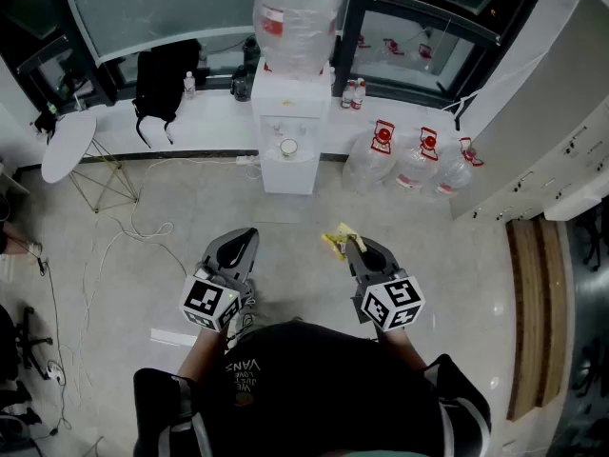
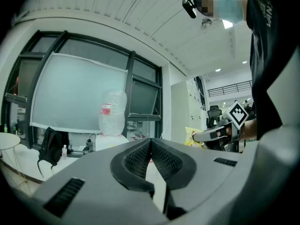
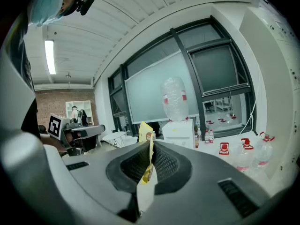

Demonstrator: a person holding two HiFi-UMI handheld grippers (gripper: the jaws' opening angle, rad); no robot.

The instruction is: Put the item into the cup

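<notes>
My right gripper [image 1: 353, 244] is shut on a thin yellow packet [image 1: 336, 239], held out over the floor in front of the person. In the right gripper view the packet [image 3: 146, 134] stands edge-on, pinched between the ribbed pads, and pokes up past my right gripper [image 3: 151, 146]. My left gripper [image 1: 244, 237] hangs level with it at the left. Its jaws [image 2: 150, 142] are shut with nothing between them. A small round white thing [image 1: 288, 148], possibly a cup, sits in the alcove of the water dispenser [image 1: 288, 112] ahead.
A large water bottle [image 1: 295, 8] tops the dispenser. Spare jugs [image 1: 414, 165] stand on the floor to its right. A black backpack [image 1: 164, 79] and small bottles [image 1: 352, 93] sit on the window ledge. At the left are a white round table [image 1: 68, 141] and loose cables [image 1: 124, 246].
</notes>
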